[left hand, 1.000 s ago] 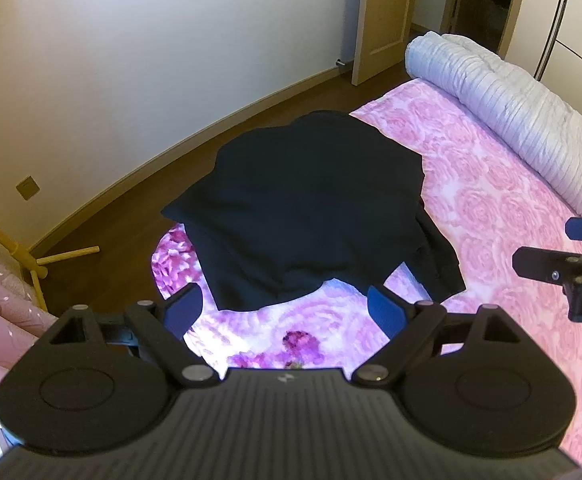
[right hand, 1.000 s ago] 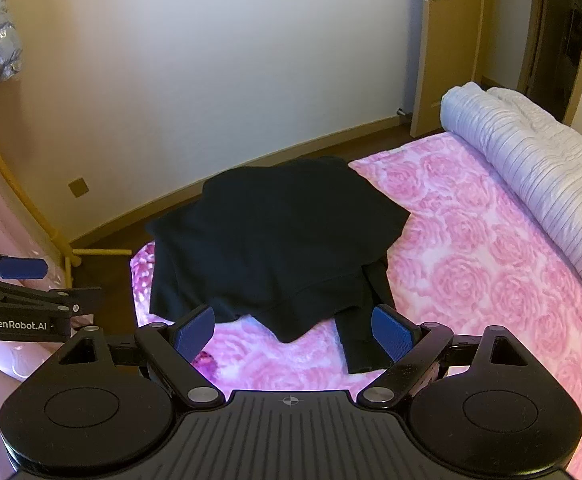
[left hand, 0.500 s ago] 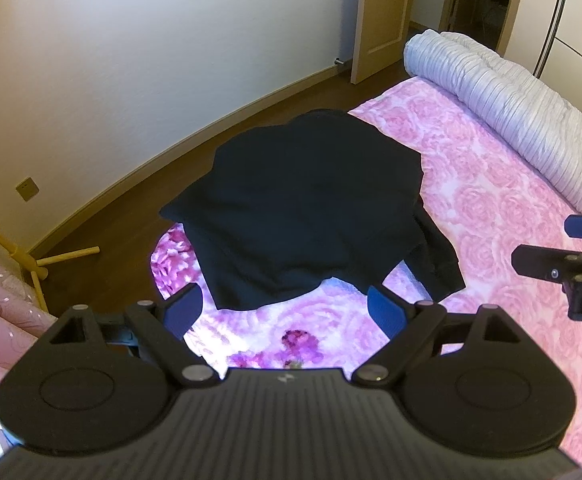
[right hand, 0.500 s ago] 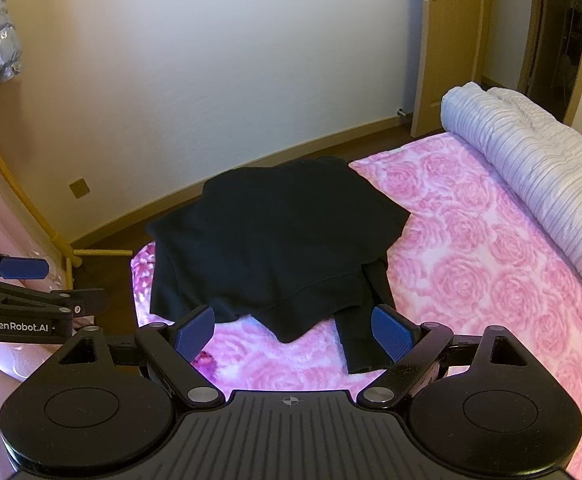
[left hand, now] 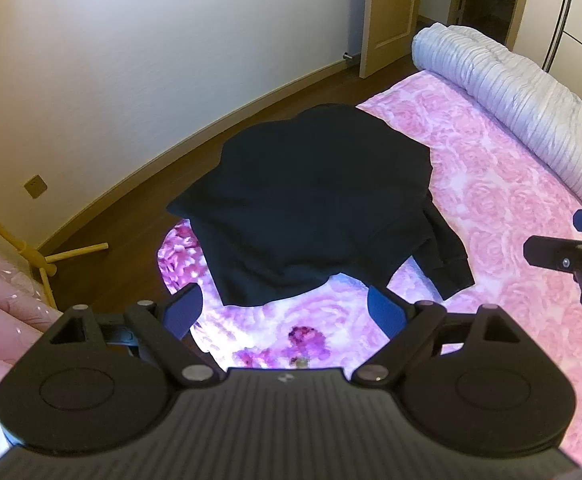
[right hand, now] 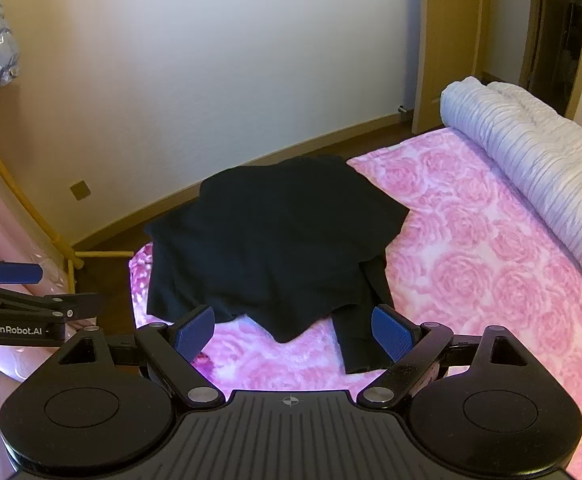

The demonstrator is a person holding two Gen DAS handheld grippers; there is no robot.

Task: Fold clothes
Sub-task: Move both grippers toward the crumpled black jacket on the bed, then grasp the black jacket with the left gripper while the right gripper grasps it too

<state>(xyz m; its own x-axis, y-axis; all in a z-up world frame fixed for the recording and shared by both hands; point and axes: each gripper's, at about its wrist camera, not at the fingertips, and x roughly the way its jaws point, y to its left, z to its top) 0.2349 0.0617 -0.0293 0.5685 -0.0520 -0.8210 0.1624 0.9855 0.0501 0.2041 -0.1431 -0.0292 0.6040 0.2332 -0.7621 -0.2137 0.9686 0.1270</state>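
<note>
Both claws, the left claw (left hand: pixel 281 312) and the right claw (right hand: pixel 293 330), are wide open, holding nothing. At 12 o'clock, the black top (right hand: pixel 275 248) lies flat on the pink bed (right hand: pixel 471 264), one sleeve (right hand: pixel 361 330) pointing toward 6 o'clock.

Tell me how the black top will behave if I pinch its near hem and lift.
The black top probably hangs limp: it lies in soft, uneven folds. Its sleeve would likely trail. The far edge overhangs the bed, so it may slide off.
</note>
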